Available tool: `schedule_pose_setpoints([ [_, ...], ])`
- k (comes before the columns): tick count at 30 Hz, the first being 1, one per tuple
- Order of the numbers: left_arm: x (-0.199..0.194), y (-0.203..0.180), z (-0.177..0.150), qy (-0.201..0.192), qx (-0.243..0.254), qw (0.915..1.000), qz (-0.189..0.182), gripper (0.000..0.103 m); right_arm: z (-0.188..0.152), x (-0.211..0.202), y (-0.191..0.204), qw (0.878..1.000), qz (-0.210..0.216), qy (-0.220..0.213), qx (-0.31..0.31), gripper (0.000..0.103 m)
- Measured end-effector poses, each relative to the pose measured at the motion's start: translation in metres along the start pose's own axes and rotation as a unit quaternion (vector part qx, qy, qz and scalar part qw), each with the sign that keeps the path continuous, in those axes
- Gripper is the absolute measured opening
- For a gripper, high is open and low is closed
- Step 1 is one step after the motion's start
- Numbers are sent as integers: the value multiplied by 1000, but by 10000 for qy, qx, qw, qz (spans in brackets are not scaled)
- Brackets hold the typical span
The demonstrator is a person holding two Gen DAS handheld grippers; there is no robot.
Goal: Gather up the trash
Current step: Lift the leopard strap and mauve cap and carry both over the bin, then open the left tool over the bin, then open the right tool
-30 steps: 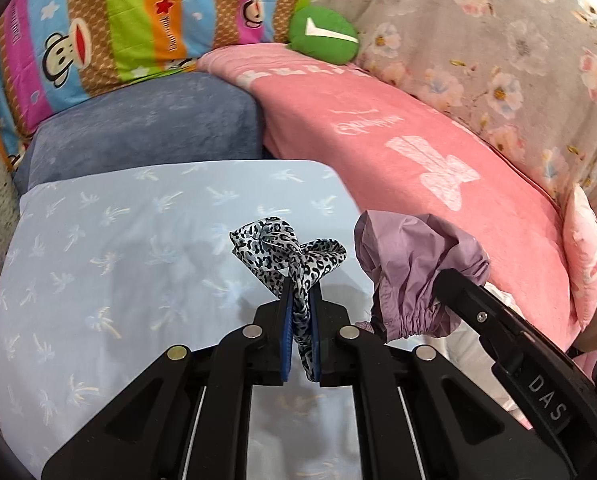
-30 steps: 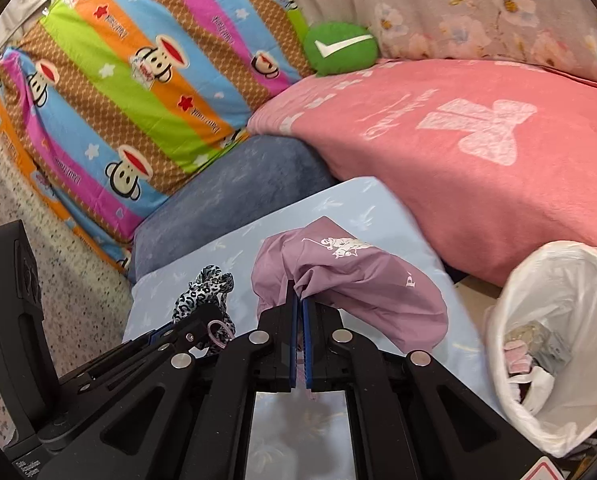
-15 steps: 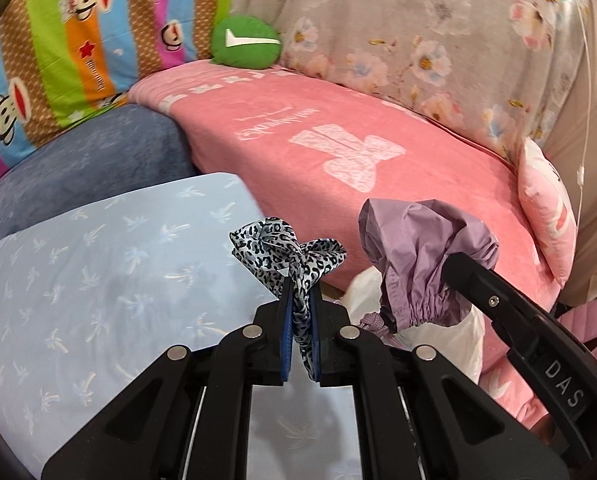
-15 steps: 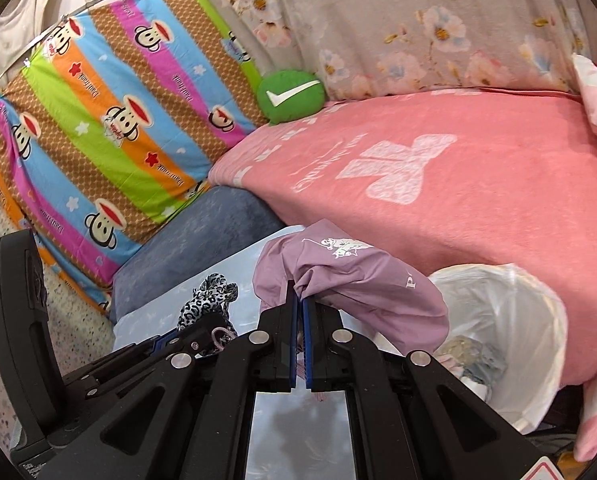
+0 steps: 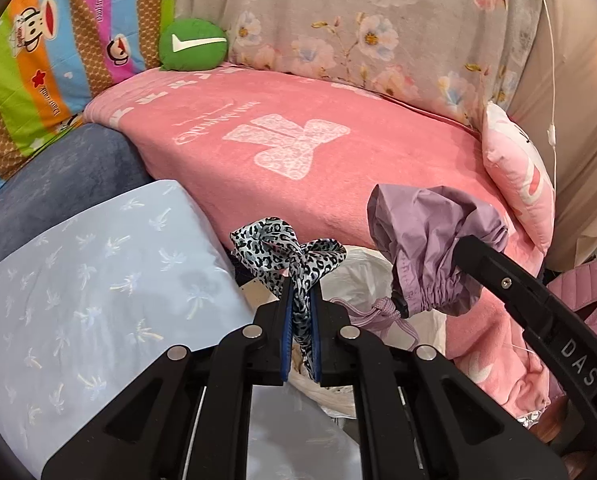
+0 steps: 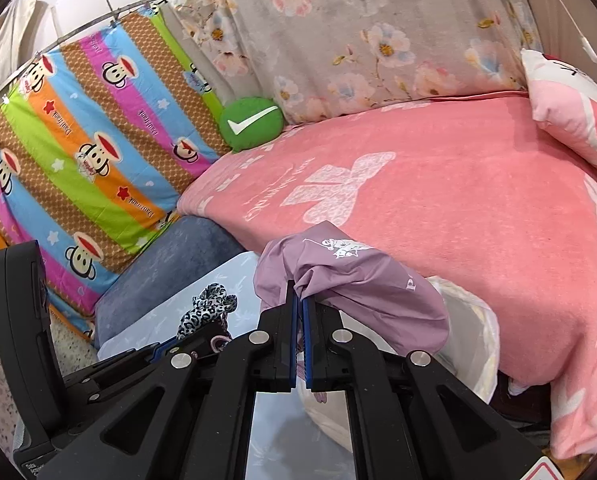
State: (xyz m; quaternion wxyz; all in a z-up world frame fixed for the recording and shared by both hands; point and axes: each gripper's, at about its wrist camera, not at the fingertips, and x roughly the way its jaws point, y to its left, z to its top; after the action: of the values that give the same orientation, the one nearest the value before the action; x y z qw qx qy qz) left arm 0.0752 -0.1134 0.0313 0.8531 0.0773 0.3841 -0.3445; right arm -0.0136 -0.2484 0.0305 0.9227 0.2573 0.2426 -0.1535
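STEP: carrying trash to bin | LEFT: left gripper [image 5: 300, 300] clamps leopard-print fabric scrap [image 5: 282, 250] | RIGHT: right gripper [image 6: 299, 300] clamps crumpled purple cloth pouch [image 6: 350, 280] | BIN: white plastic-lined bin [image 6: 472, 328] just right, under both | NEXT: centre over opening, release.

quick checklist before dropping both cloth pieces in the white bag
1. Left gripper shut on the leopard-print fabric scrunchie: ok.
2. Right gripper shut on the crumpled lilac drawstring pouch: ok.
3. White plastic bin bag in view below the pouch: ok.
4. Bag mouth open and unobstructed: cannot tell, the pouch hides most of it.
5. Scrunchie above the bag: cannot tell, the views give no depth.
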Motion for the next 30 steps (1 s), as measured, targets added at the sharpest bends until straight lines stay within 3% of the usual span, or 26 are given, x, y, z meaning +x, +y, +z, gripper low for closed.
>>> schedule_pose_setpoints([
  [16, 16, -22, 6, 150, 43, 9992, -361, 10, 8, -1, -31, 9997, -219, -12, 139, 2],
  [17, 17, -23, 7, 143, 34, 9993, -348, 12, 8, -1, -31, 9997, -218, -9, 142, 2],
  [21, 17, -21, 9, 62, -25, 9996, -291, 40, 11, 1, -32, 9997, -222, 2, 103, 2],
  [30, 15, -17, 9, -31, -35, 9999, -151, 50, 13, 4, -26, 9998, -207, 12, -10, 3],
])
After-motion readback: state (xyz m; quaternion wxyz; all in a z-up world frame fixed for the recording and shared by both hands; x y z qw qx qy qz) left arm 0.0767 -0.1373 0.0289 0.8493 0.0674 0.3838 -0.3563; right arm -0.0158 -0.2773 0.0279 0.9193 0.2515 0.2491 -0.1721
